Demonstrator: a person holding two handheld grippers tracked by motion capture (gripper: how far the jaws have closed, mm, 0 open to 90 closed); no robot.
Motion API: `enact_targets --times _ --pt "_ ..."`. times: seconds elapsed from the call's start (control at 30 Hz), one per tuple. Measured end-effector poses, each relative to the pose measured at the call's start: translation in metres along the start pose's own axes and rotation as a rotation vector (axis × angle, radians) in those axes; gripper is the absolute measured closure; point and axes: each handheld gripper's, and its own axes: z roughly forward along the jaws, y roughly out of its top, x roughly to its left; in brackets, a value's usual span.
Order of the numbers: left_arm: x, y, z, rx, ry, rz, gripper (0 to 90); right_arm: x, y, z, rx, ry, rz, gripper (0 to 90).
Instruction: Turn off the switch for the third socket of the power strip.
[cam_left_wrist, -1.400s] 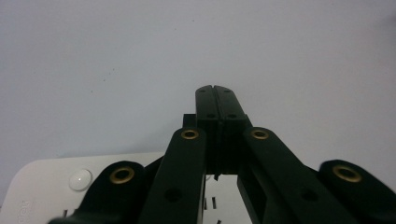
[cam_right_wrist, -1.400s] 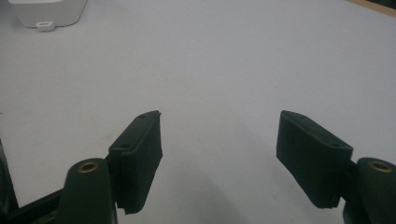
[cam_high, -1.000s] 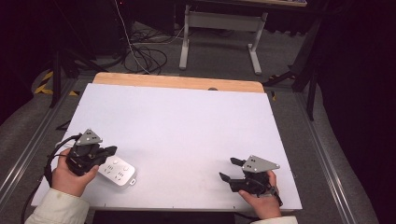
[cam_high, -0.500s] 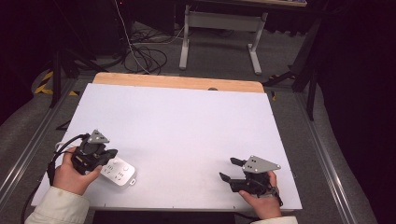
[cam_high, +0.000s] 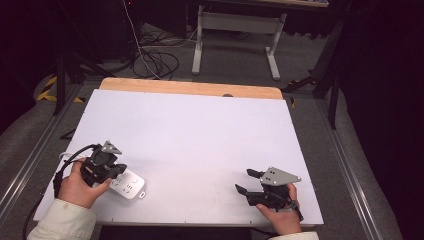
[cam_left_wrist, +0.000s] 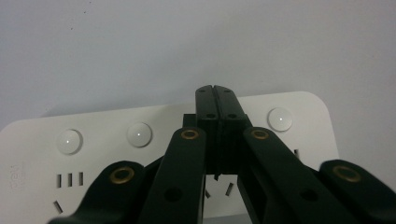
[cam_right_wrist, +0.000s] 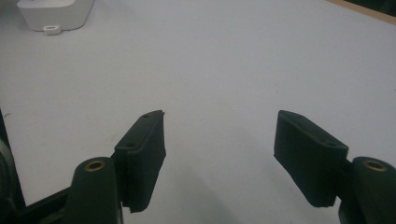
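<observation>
Two grippers are in your hands: left gripper (cam_left_wrist: 216, 91), jaws pressed together, tips over the white power strip (cam_high: 128, 185) at the table's (cam_high: 200, 130) near-left; right gripper (cam_right_wrist: 219, 154), jaws wide, near-right.

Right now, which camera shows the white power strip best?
The left gripper view: the power strip is close, with round buttons and socket slots plain, though the shut left gripper covers its middle. The high view shows it small by the left hand. The right gripper view catches an end.
</observation>
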Motion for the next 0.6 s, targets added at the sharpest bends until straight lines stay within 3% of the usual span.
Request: enact_targets --times 0.33,0.6 --pt "0.0012 0.0010 0.0044 0.036 -0.003 -0.004 89.8 0.0000 -0.0002 0.0004 0.002 0.001 0.001 33.9" --pt "0.0009 0.0012 0.0069 0.034 -0.001 -0.002 89.6 -0.0003 -0.0002 -0.0002 0.000 0.002 0.002 34.7"
